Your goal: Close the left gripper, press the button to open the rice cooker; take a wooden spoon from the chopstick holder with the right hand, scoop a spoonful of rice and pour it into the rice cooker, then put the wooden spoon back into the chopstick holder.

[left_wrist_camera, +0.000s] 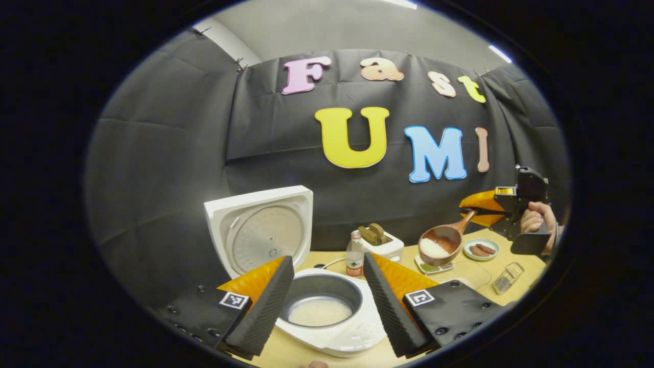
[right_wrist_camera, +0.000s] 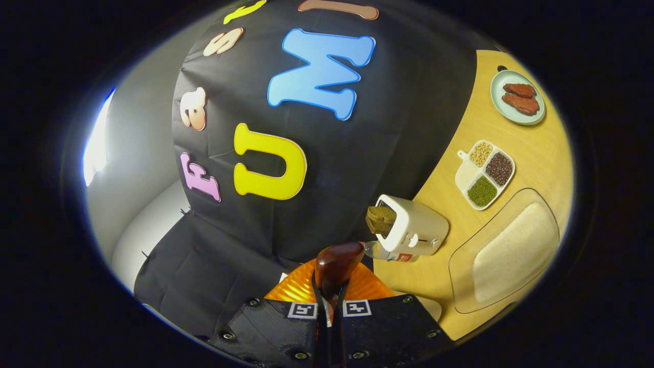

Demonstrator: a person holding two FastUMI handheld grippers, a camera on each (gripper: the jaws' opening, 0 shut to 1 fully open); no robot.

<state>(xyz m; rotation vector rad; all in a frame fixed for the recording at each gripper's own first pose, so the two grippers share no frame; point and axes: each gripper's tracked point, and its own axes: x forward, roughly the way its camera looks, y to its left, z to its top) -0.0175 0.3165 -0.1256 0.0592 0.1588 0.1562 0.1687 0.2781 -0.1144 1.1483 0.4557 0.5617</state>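
Observation:
The white rice cooker stands open on the wooden table, its lid upright and a layer of rice in the inner pot. My left gripper is open, one finger on each side of the pot and touching nothing. At the far right a hand holds my right gripper, shut on the handle of a wooden spoon. The spoon's bowl carries white rice and hangs above the table. In the right gripper view the spoon handle is clamped between the fingers of the right gripper.
A toaster with bread and a small bottle stand behind the cooker. A divided dish of grains, a plate of sausages, a clear tray of rice and the wire chopstick holder lie to the right.

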